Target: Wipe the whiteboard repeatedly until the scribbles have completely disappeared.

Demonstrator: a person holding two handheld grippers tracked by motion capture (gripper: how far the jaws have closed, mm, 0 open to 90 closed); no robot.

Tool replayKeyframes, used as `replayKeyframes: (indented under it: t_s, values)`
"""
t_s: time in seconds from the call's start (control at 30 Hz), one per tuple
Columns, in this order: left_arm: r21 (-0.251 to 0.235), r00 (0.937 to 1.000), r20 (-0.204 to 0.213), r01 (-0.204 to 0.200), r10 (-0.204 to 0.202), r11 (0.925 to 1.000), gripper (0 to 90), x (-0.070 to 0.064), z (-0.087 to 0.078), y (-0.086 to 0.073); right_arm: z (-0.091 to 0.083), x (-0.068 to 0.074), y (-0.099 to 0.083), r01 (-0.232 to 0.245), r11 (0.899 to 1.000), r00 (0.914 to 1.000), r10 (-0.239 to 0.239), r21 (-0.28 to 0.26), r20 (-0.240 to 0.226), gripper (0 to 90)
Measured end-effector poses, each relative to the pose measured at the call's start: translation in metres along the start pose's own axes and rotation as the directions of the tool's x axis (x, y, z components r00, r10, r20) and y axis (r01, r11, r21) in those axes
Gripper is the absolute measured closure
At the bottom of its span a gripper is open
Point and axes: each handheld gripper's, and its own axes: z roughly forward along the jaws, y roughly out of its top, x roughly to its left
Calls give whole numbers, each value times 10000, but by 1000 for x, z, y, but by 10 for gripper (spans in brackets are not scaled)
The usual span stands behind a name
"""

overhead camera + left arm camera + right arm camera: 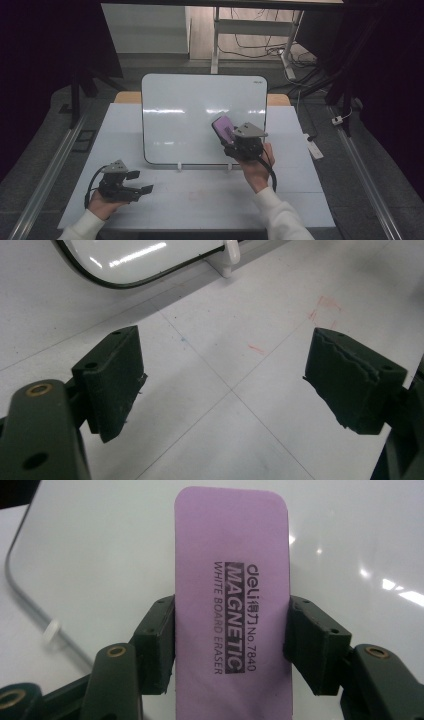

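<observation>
Purple foam eraser [232, 605] — light, soft, likely best pinched at its long sides — clamped in right gripper [239, 141] before whiteboard [190, 115]; left gripper [135, 187], jaws released, near bench [210, 200] front-left corner.

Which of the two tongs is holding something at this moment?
The right tongs: their jaws are shut on the purple whiteboard eraser in front of the whiteboard. The left tongs are open and hold nothing over the table.

Dim room; grey floor [45, 125]; cables [260, 50] beneath a white desk frame [216, 40]
</observation>
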Motion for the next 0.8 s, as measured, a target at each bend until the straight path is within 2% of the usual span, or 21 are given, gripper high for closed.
replayKeyframes:
  t_s: [0.27,0.37,0.67,0.8]
  values:
    - [-85,10000,-78,28,-28,10000,164,0,1,2,-32,-3,-22,331,9994,9972,-322,122,-668,407]
    - [-110,9999,-94,-37,36,9999,164,-1,1,2,-40,-5,-28,169,9998,9957,-161,80,-911,407]
    - [-448,9999,-71,-126,123,9989,168,0,0,3,-55,-9,-52,-196,9996,9923,219,195,-1223,406]
    - [-486,9996,35,-276,278,9984,168,-3,1,6,-62,-8,-61,-284,9992,9862,328,290,-1623,407]
